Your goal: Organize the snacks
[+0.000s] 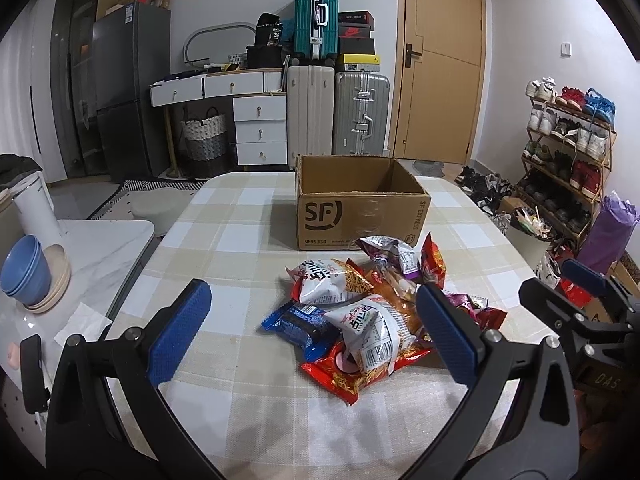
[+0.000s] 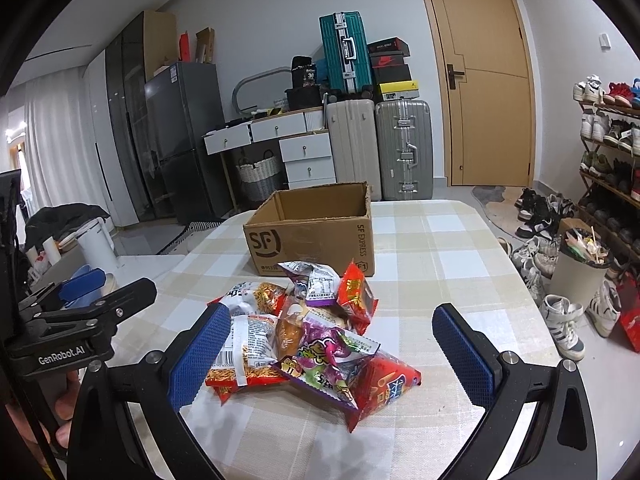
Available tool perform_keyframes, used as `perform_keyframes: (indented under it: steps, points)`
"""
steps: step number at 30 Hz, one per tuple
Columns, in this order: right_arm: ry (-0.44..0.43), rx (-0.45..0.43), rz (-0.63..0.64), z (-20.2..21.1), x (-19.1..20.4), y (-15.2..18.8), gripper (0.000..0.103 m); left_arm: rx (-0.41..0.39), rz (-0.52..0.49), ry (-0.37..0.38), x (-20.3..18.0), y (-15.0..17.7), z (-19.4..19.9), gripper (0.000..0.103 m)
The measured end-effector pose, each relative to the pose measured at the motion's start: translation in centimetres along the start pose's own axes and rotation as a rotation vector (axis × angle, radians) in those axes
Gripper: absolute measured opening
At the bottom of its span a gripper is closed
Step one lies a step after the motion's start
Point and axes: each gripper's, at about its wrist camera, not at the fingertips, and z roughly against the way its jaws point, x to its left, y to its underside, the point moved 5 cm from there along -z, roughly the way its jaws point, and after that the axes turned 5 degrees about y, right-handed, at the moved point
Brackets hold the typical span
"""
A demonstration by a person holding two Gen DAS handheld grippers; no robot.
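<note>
**Both tongs spread over a loose snack heap; box waits beyond**

Nearest, the left tongs (image 1: 312, 332) and the right tongs (image 2: 332, 348) are held spread wide above the bench, nothing pinched in either. Their blue pads (image 1: 180, 336) are knurled rubber on black rigid arms, which should bite well on film, though a hard squeeze could be expected to crush crisps inside.

Just beyond lies the snack pile (image 2: 312, 332), near the middle of the checked tablecloth (image 1: 224, 240). The packets are glossy, crinkled foil and plastic pillows, overlapped and leaning on one another. A slippery corner might be lost from the pads, or two packets might be lifted together and one dropped. The dark blue packet (image 1: 298, 322) lies at the left edge of the heap; a red packet (image 2: 384, 384) sticks out at the near right. If a lower packet were pulled, the heap could be scattered towards the bench edge. The soft cloth could also be snagged by a low approach.

Farther off, the open cardboard box (image 1: 360, 208) stands upright, apparently empty, touching the far packets. Being light corrugated board, it could be shoved away by a careless drop.
</note>
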Motion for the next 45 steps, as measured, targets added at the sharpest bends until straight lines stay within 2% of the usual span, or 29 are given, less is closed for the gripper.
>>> perform_keyframes:
  steps: [24,32,40,45]
  points:
    - [-0.005,0.000,0.002,0.2,0.3,0.0,0.103,0.010,-0.004,-0.010,0.0,0.3,-0.2,0.102]
    - [-0.006,0.001,0.000,0.1,0.3,0.0,0.103,0.021,0.016,-0.007,1.2,0.4,-0.4,0.102]
    - [-0.016,0.030,-0.020,-0.7,-0.2,0.6,0.103,0.086,0.033,0.019,1.8,1.5,-2.5,0.102]
    - [-0.018,0.085,-0.057,-2.2,-1.3,1.6,0.103,0.154,0.009,0.080,0.4,2.6,-4.9,0.102]
